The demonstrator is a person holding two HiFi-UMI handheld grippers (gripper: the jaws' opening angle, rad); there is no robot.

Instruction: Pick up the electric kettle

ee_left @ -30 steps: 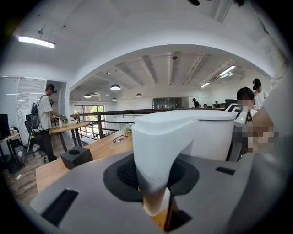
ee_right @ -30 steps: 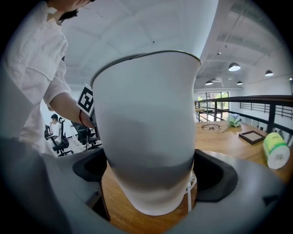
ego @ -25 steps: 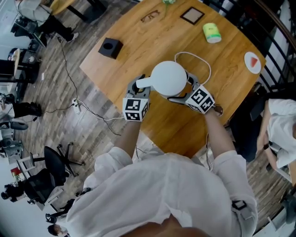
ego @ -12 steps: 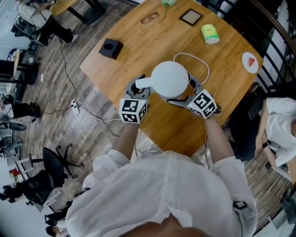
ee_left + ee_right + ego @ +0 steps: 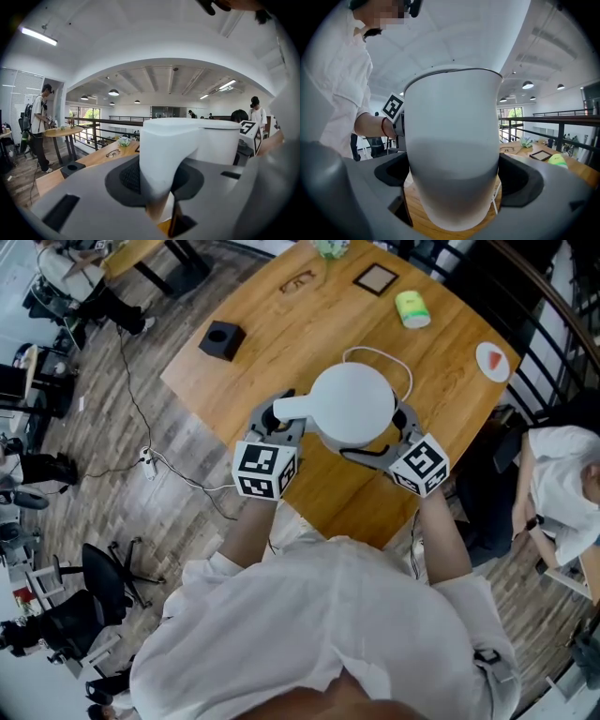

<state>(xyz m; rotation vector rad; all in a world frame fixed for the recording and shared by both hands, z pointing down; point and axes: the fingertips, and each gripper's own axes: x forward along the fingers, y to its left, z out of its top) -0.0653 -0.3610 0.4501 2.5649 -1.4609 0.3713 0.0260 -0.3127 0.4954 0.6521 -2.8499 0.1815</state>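
One kettle (image 5: 352,404), my two grippers: left gripper (image 5: 277,418) pinches its handle at nine o'clock, right gripper (image 5: 399,425) clamps its body at four.

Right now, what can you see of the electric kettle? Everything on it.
The kettle is plain matte white, probably plastic, with a rounded body, a smooth top and a thick white handle sticking out to the person's left. It stands upright. The left gripper is clamped on the handle and the right gripper on the body. A white cord loops on the wooden table behind it. Its base looks clear of the table.
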